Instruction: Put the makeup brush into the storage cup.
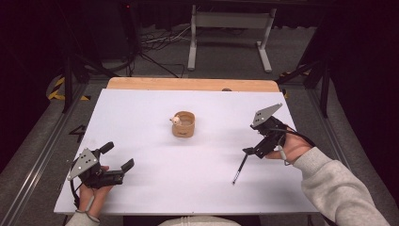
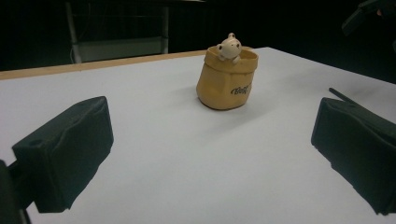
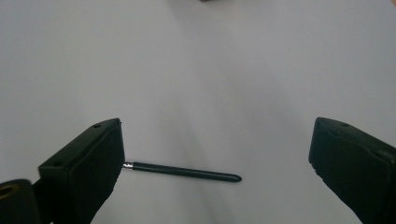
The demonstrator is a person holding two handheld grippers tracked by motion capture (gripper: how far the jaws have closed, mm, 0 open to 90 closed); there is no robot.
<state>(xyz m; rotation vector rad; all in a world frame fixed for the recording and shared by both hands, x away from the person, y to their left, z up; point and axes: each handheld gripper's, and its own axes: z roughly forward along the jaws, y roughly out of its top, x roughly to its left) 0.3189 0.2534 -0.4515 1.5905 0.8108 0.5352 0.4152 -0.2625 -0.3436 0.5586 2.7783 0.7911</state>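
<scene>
A small tan pot (image 1: 183, 124) with a white figurine on its rim stands mid-table; the left gripper view has this pot (image 2: 227, 80) ahead, past the jaws. A black pen (image 1: 240, 168) lies on the white table to the right. My right gripper (image 1: 256, 149) hovers over the pen's upper end, open. Its own view shows the pen (image 3: 187, 171) flat on the table between the wide-apart jaws of the right gripper (image 3: 219, 135), one end hidden behind the left jaw. My left gripper (image 1: 117, 156) rests near the front left, open and holding nothing, as the left gripper (image 2: 212, 112) view confirms.
The white sheet (image 1: 155, 155) covers a wooden table whose far edge (image 1: 188, 84) shows bare. Metal stands and cables (image 1: 160, 40) occupy the dark floor beyond. The pen's tip (image 2: 340, 95) and the other gripper (image 2: 369, 11) appear at the right in the left gripper view.
</scene>
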